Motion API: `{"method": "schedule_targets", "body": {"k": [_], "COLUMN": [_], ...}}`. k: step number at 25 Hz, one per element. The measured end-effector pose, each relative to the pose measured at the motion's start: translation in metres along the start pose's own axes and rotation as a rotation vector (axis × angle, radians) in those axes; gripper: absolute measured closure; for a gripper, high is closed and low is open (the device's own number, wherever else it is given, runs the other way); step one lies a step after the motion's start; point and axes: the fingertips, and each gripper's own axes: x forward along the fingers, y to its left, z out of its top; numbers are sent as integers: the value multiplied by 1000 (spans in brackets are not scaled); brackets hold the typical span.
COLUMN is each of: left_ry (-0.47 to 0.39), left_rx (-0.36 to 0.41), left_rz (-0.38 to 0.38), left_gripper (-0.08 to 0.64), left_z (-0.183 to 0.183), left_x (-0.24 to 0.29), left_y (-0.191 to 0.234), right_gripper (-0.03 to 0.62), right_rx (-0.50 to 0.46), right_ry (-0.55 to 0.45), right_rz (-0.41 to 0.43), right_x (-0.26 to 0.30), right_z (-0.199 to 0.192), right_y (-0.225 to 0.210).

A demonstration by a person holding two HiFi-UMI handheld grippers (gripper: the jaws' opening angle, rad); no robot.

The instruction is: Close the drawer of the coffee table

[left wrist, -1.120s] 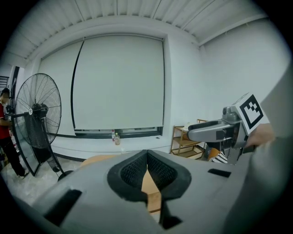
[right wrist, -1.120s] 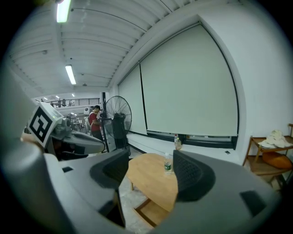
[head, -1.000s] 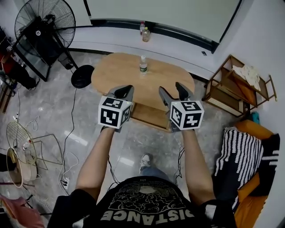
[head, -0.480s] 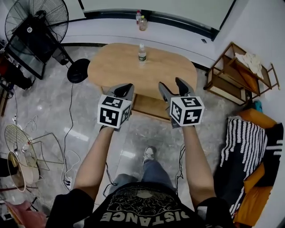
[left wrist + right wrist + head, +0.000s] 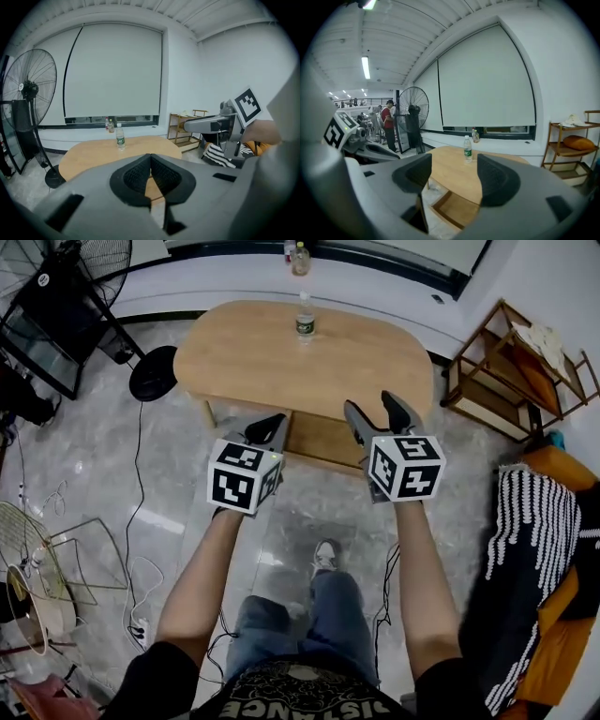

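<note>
Both arms lower than a second ago, oval light-wood desk (image 5: 253,362) closer: approach under way, no contact yet. Shallow open wooden drawer (image 5: 319,439) juts from desk's near side, just beyond and between my left hand-held gripper (image 5: 274,423), jaws together, empty, and right hand-held gripper (image 5: 372,407), jaws apart, empty.

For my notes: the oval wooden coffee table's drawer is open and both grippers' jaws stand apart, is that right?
Not quite: the left gripper view shows the left gripper shut; only the right gripper stands open. The wooden drawer is open.
</note>
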Motion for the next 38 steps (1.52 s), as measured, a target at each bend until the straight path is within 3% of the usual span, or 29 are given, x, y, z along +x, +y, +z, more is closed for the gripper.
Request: {"method": "schedule_targets", "body": {"k": [10,21,32,38], "left_ry": [-50,-145,-172,-169], "left_rx": [6,21,90,112], "left_rz": [-18,-84,-126,-133], "left_gripper": [555,555,555,555], "left_z": [-119,-216,-256,-273], "left_x": [50,109,119,122], "left_y": [7,-16,-36,-40], "right_gripper": [298,288,281,281], "right_rx": [-1,-35,138,253], "right_ry": [-9,-69,-147,-232], "right_rz": [-15,-59,-70,-37], "right_x": [33,43,42,46], "right_z": [-132,-239,-315,-343], "right_y": [6,9,12,14]}}
